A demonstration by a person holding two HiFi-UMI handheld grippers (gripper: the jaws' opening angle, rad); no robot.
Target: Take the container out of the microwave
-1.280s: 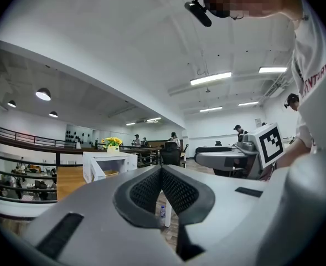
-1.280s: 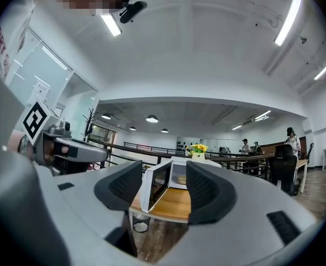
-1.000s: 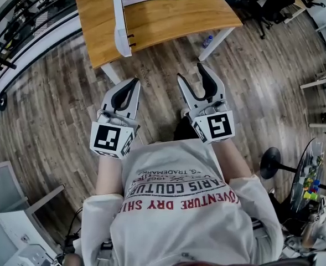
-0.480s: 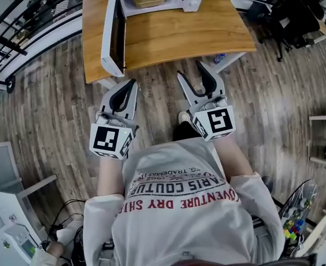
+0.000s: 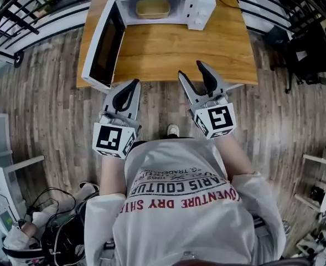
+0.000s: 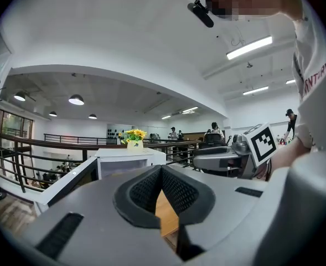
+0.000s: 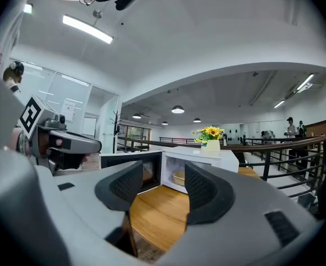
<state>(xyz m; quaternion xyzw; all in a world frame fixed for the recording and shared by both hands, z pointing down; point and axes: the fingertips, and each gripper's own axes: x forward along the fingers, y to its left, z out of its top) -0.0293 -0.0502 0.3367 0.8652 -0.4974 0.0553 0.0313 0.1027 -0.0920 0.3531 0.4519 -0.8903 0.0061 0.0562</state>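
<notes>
One broad wooden tabletop lies ahead of me, and I stand just short of its near edge on the plank floor, so nothing on it is within reach yet. At its far side sits the white microwave, facing me, which suits a straight reach in. Its door is swung fully open to my left and sticks out past the tabletop's edge, so the cavity is clear, but the door also guards that side. For that reason I judge my right side the freer way in. My left hand-held gripper hangs over the floor close to the door's lower corner, its ribbed pads pressed together with nothing between them; I judge it idle, kept low and out of the way. My right hand-held gripper reaches just over the tabletop's near edge, its jaws spread wide and empty and aimed at the cavity, which looks to me like readiness for a grasp. The container, a shallow yellowish tub, rests inside the microwave toward the middle of the cavity, well apart from both grippers, so the lift itself is not yet begun. A small pot of yellow flowers stands on the microwave's top.
</notes>
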